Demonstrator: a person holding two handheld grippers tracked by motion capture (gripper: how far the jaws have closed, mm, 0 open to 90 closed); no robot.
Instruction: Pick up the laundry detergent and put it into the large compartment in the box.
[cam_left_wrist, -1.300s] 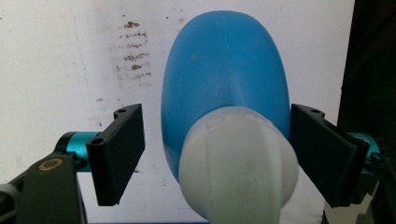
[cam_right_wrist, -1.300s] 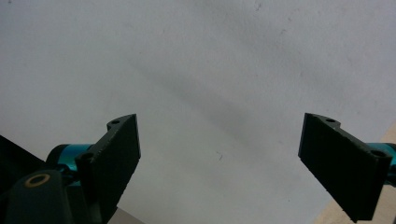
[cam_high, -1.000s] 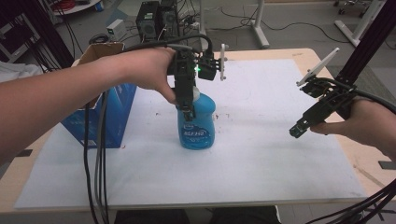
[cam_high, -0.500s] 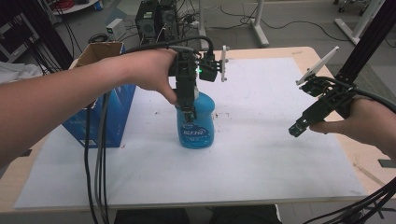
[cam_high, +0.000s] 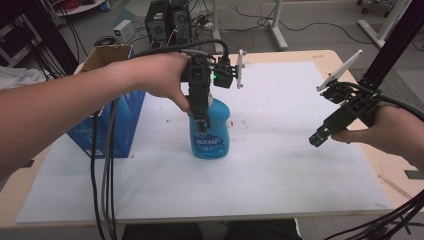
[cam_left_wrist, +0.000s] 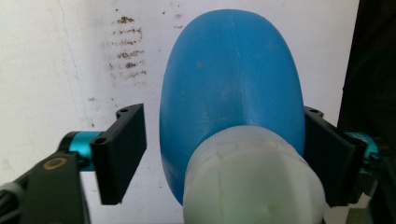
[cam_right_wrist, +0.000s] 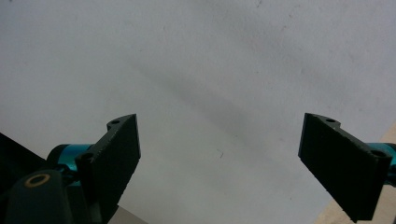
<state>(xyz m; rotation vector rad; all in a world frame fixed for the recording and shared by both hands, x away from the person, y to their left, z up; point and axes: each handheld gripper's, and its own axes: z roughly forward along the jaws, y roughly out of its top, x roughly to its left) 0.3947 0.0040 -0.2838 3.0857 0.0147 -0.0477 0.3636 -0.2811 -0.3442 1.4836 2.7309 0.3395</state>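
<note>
My jaws are plain matte black with teal-blue metal bits behind them, same on my left gripper (cam_left_wrist: 210, 154) and my right gripper (cam_right_wrist: 219, 158). The bottle (cam_high: 209, 131) is bright blue with a milky white cap (cam_left_wrist: 252, 182) and a label (cam_high: 207, 143) in white lettering on blue. The sheet (cam_high: 280, 165) under the bottle is white with brown speckly smudges just beside the bottle. Left of the bottle, the box (cam_high: 111, 115) is blue outside, brown cardboard at the flaps. The table (cam_high: 395, 170) edge is pale wood.
</note>
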